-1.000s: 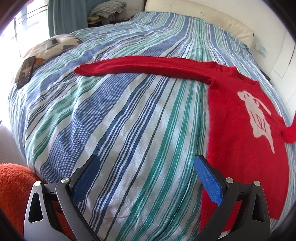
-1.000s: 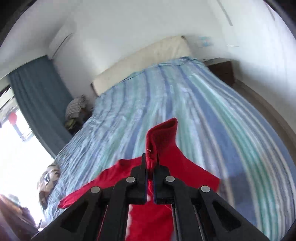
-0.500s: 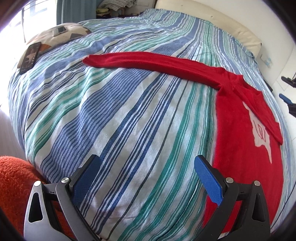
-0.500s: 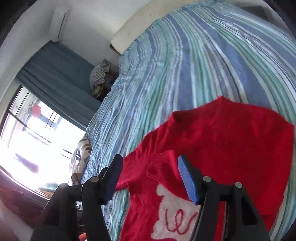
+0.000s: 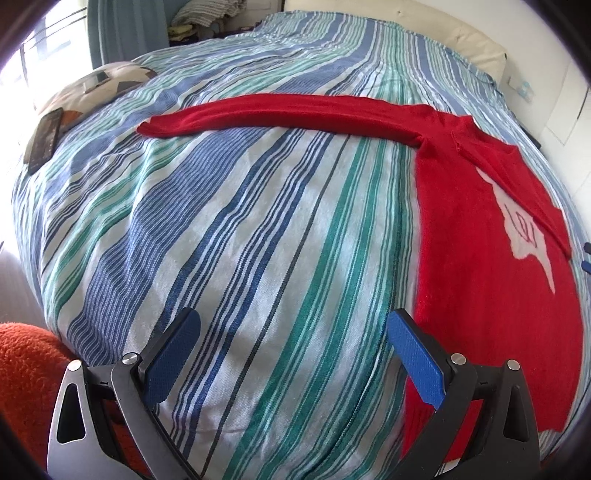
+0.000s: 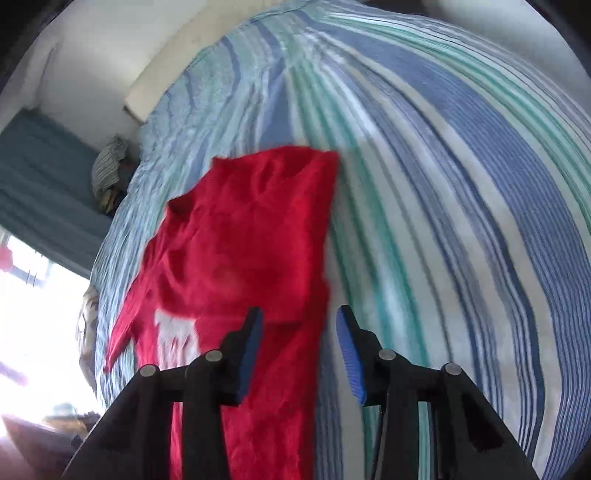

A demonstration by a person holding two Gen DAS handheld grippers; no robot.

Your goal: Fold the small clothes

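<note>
Fuzzy knitted red sweater point(image 5: 480, 258) lies on matt woven striped bedspread point(image 5: 258, 221).

A bed is covered by a striped sheet point(image 5: 236, 229) in blue, green and white, lightly wrinkled. A cream headboard point(image 5: 436, 33) is seen at the far end. A patterned cushion point(image 5: 99, 86) is placed at the far left edge of the bed, and a dark phone point(image 5: 43, 138) is laid just beside it on the sheet. Blue curtains point(image 5: 118, 33) are hung by a bright window. Folded cloths point(image 5: 210, 14) are stacked beyond the bed. An orange fuzzy fabric point(image 5: 26, 369) is visible at the lower left.
</note>
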